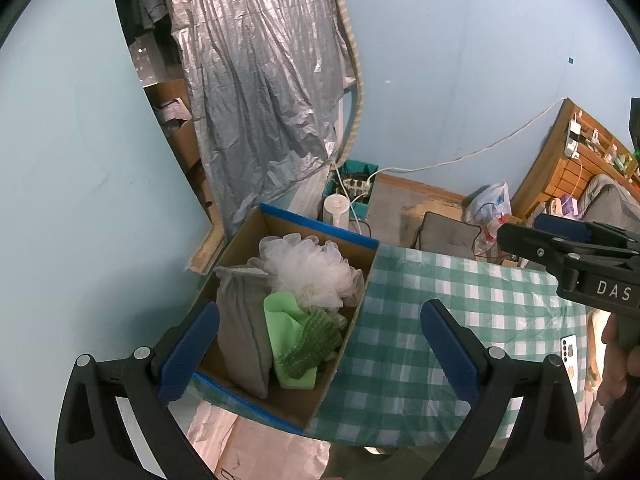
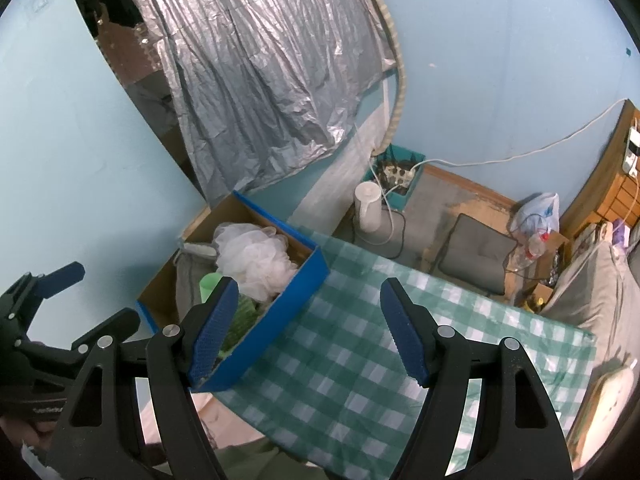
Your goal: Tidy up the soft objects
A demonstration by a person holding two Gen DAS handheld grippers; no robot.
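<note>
A blue-edged cardboard box (image 1: 362, 280) stands on the left end of a table under a green checked cloth (image 1: 440, 320). It holds a white mesh bath pouf (image 1: 308, 272), a grey pillow (image 1: 242, 320), a light green foam piece (image 1: 280, 320) and a green knitted cloth (image 1: 310, 346). My left gripper (image 1: 320, 344) is open and empty above the box's near right side. My right gripper (image 2: 308, 328) is open and empty over the cloth, right of the box (image 2: 272, 320). The pouf (image 2: 252, 256) and the left gripper (image 2: 60, 312) show in the right wrist view.
A silver tarp (image 1: 260, 100) hangs on the blue wall behind. On the floor are a white appliance (image 1: 338, 212), a teal bin with a power strip (image 1: 354, 184), a grey cushion (image 1: 446, 236) and a plastic bag (image 1: 490, 204). A phone (image 1: 570, 354) lies at the right.
</note>
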